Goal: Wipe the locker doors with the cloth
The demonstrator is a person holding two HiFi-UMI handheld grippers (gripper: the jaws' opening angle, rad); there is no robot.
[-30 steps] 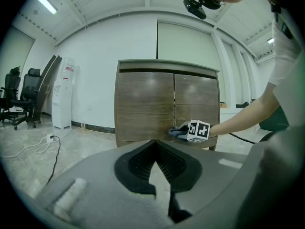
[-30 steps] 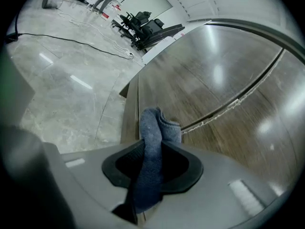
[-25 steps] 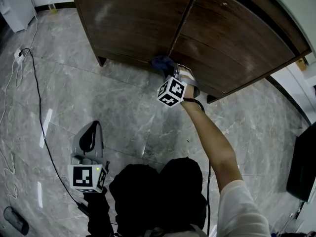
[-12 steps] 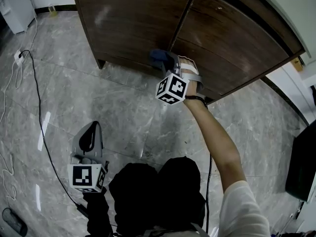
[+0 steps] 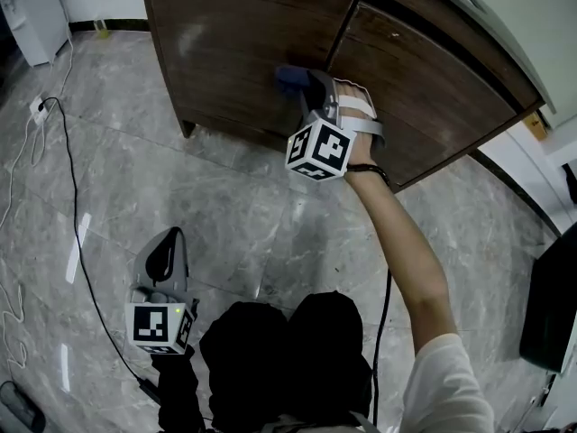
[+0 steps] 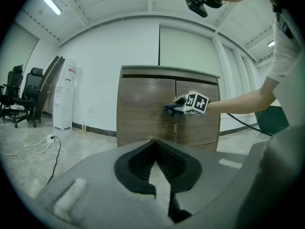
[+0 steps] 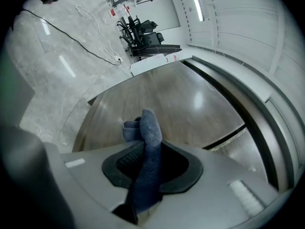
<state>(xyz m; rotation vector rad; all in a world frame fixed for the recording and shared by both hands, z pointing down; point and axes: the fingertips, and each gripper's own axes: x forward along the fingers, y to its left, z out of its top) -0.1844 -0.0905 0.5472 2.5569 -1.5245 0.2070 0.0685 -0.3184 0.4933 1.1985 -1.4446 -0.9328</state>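
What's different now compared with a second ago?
The right gripper, holding the blue cloth, slid upward along the left locker door, close to the seam between the two doors. Nothing was picked up or let go. The left gripper stayed low over the floor, empty.

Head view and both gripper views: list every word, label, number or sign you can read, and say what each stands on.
No text can be read in any view.
Upper marker cube: black-and-white square patterns only, no letters.
Lower marker cube: the same.
White appliance by the wall: a red label, too blurred to read.
Locker doors: no print visible.
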